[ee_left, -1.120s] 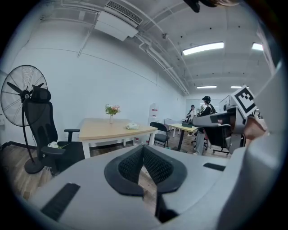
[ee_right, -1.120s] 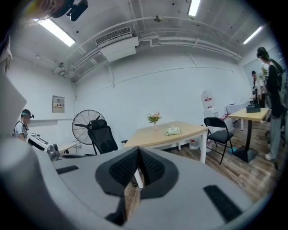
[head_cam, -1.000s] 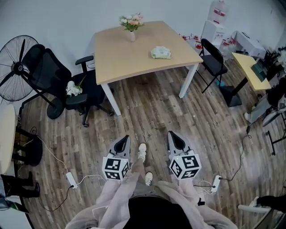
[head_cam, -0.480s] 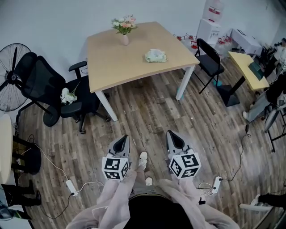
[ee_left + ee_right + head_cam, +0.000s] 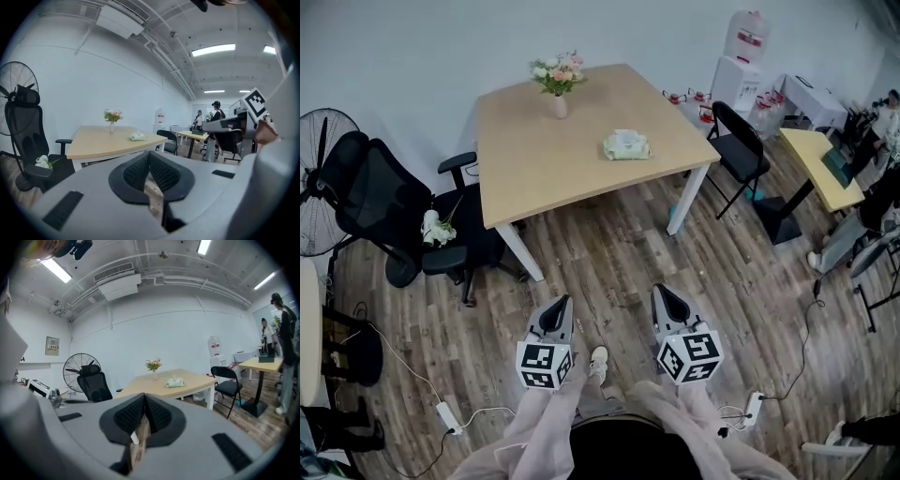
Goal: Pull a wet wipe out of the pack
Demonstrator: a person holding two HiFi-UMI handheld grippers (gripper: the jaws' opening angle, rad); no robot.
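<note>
Left tongs (image 5: 563, 300) and right tongs (image 5: 660, 290), closed and empty, have been brought nearer the tabletop (image 5: 534, 150); the wet wipe pack (image 5: 626, 144) is seen near its right edge.

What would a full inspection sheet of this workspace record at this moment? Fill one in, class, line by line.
Surface: wooden table, mostly bare, well ahead of the person.
Job's things: wet wipe pack lying on the table, untouched.
Clutter: vase of flowers near the table's far edge; white flowers on the office chair.
Grippers: left gripper and right gripper both shut, empty, above the floor.
Cables: left power strip and right power strip with cords on the floor.
Surroundings: fan, folding chair, second desk.
</note>
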